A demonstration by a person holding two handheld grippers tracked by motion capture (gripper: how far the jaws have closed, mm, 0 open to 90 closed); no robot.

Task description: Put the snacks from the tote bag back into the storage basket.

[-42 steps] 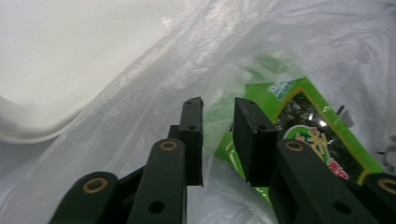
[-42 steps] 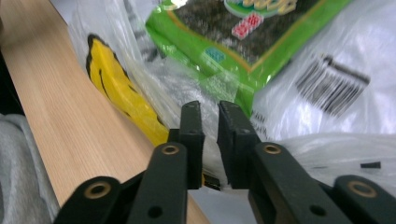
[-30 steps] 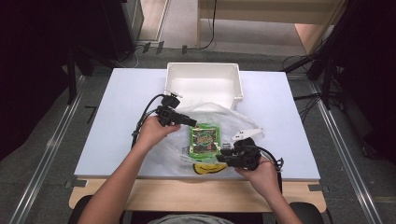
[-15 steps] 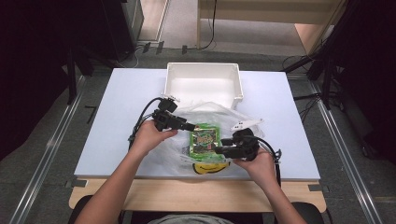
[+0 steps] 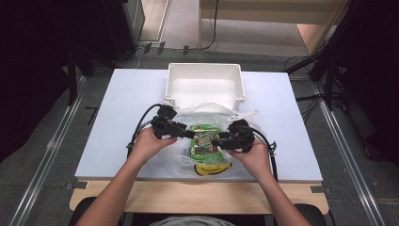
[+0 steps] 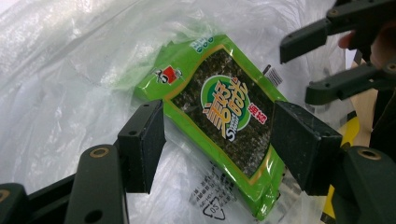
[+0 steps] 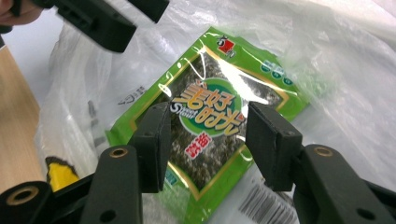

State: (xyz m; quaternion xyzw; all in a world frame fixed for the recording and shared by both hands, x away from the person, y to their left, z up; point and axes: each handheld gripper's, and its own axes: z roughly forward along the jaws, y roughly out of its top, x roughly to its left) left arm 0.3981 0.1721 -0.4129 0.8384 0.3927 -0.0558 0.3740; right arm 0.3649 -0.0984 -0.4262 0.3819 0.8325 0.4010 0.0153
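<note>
Left gripper [image 5: 188,133]: at 9 o'clock of the packet, jaws spread, nothing between the pads. In the left gripper view its pads [image 6: 142,144] bracket the green seaweed packet [image 6: 219,116] without touching it.
Seaweed packet [image 5: 205,141]: lies flat at table centre, on or inside the clear plastic bag [image 5: 207,113]; cannot tell which. Film glare runs across its face in the right gripper view [image 7: 210,121].
Yellow item [image 5: 212,168]: at 6 o'clock of the packet, under the bag, just beside it.
Right gripper [image 5: 221,137]: at 3 o'clock of the packet, jaws spread, gripping nothing; pads straddle the packet's near end in its own view.
White bin [image 5: 205,84]: at 12 o'clock, touching the bag's far edge, looks empty.
Change: a second ago the right gripper sat lower, near 5 o'clock of the packet; now it has come up level with the left, tips facing across the packet. Left barely moved.
Meaning: likely lining up a two-sided pickup or bag opening; no grip yet.
Risk: slick film, pads could grab bag instead of packet.
</note>
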